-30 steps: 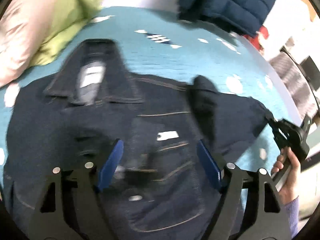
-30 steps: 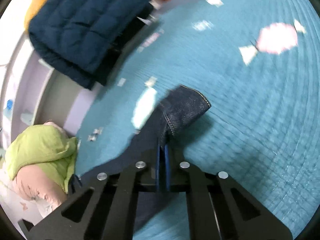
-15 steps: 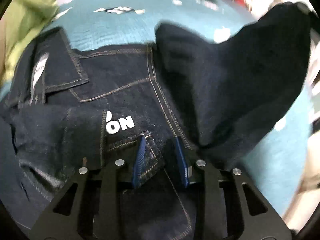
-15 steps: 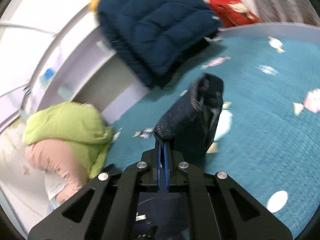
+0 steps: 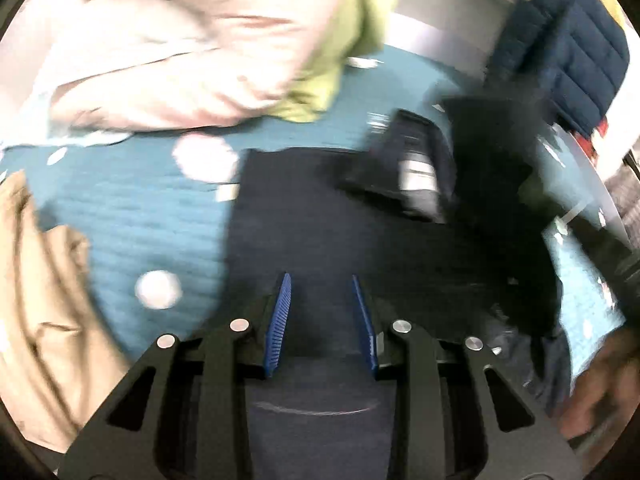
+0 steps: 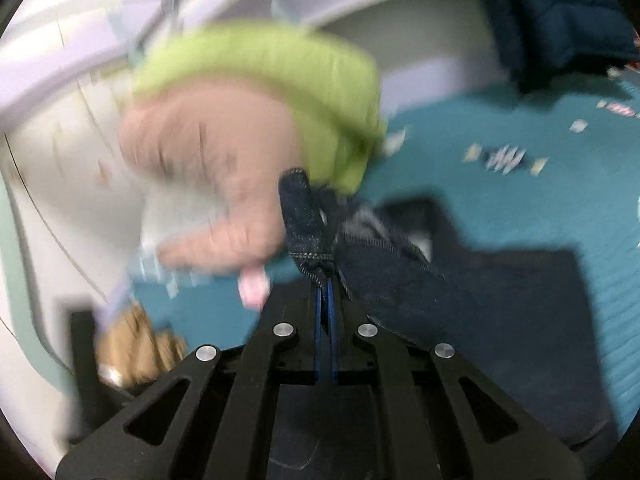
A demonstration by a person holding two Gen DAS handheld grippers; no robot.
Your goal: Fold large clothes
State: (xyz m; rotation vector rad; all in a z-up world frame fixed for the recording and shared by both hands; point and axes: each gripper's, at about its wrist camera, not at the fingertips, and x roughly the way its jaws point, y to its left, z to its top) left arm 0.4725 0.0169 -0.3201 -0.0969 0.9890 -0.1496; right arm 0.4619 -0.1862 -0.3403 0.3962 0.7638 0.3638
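One dark denim jacket (image 5: 328, 216) is spread on the teal bedspread (image 5: 132, 220). Its cuff (image 6: 306, 220) is clamped in the right gripper (image 6: 325, 280). The left gripper (image 5: 322, 300) is held parted above the denim, empty.

Left gripper (image 5: 322, 312): blue-padded fingers (image 5: 280, 320) spread apart, nothing clamped between them, hovering low over dark cloth. Right gripper (image 6: 325, 280): fingers pressed nearly together, pinching a denim cuff (image 6: 306, 224) that sticks up past the tips. Bare hand (image 5: 600, 384), blurred, at the lower right edge of the left wrist view.
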